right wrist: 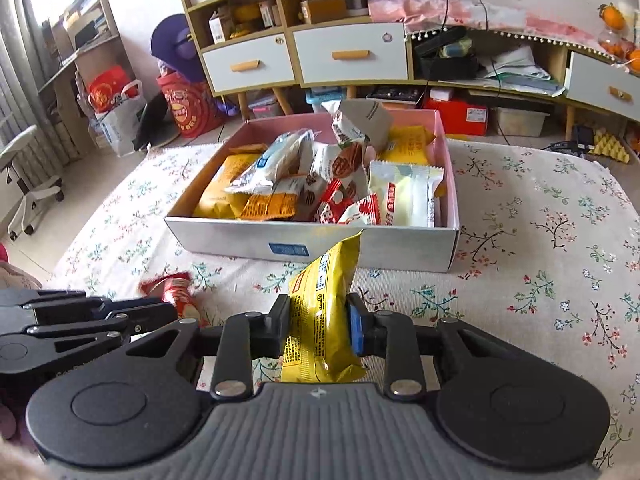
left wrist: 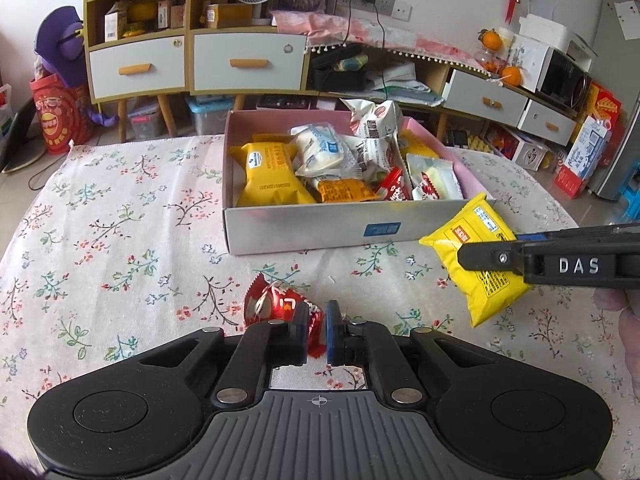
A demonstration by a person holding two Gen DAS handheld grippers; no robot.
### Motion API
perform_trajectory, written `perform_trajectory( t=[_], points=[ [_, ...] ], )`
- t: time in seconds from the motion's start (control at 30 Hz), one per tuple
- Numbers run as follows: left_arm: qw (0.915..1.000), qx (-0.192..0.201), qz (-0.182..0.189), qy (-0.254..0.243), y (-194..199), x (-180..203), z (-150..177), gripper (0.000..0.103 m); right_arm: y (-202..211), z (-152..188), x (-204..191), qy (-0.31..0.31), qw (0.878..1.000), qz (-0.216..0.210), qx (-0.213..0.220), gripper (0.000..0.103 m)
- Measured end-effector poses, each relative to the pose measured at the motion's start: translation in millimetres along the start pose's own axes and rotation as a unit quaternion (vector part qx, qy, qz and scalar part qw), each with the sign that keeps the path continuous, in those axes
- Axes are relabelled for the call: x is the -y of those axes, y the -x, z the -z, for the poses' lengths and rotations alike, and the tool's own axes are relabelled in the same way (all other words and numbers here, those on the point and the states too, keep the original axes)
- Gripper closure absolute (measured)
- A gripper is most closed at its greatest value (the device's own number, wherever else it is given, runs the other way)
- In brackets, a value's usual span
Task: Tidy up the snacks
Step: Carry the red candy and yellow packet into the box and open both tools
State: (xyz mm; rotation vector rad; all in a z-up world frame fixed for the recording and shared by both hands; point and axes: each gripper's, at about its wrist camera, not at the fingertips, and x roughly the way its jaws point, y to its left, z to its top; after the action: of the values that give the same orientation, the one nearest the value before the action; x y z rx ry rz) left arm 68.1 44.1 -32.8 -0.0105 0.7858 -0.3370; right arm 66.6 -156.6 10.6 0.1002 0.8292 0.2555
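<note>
Between the fingers of the left gripper point(left wrist: 316, 330), in the left wrist view, a red snack packet point(left wrist: 280, 306) is pinched at its near end, the pads pressed in on the crinkled foil; its long axis runs forward and slightly left from the fingertips, and its far end seems to rest on the floral tablecloth point(left wrist: 120, 208). Straight ahead of those fingers, a little way off across bare cloth, stands the open cardboard box point(left wrist: 320, 228), its near wall facing the gripper. Inside it, yellow, white, orange and red-and-white packets are heaped loosely, some leaning above the rim at the back. To the right of the left fingers, the yellow snack packet point(left wrist: 478, 258) is seen held by the right gripper, clear of the cloth and near the box's front right corner. In the right wrist view, the right gripper point(right wrist: 316, 328) is closed on the yellow snack packet point(right wrist: 322, 308) across its middle, the packet standing on edge with its long axis pointing away from the fingers towards the cardboard box point(right wrist: 312, 240). The near wall lies directly beyond the packet's far tip. The right hand is judged the nearer to the box, so a short lift forward over the wall would be called for. Left of the right fingers, the left gripper and red snack packet point(right wrist: 176, 286) are seen low over the cloth.
</note>
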Motion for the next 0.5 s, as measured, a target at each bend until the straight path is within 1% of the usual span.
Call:
perform_trajectory(
  t=[0.1,0.3,0.37,0.5],
  points=[
    [1.0000,-0.003,0.004,0.004,-0.6,-0.6,0.1,0.103,3.2,-2.1,3.2,-0.011,1.000,-0.002,0.006,0.077],
    [0.9998,0.002,0.014,0.013,4.0,-2.2,-1.7,0.103,7.8,-4.7,10.4,-0.027,0.999,-0.003,0.015,0.077],
    [0.9998,0.002,0.012,0.014,5.5,-2.1,-1.8,0.103,8.6,-5.0,11.2,-0.030,0.999,-0.003,0.017,0.077],
    [0.9993,-0.020,0.018,0.025,4.3,-5.3,0.6,0.103,9.6,-5.0,10.9,-0.034,0.999,-0.003,0.018,0.077]
  ],
)
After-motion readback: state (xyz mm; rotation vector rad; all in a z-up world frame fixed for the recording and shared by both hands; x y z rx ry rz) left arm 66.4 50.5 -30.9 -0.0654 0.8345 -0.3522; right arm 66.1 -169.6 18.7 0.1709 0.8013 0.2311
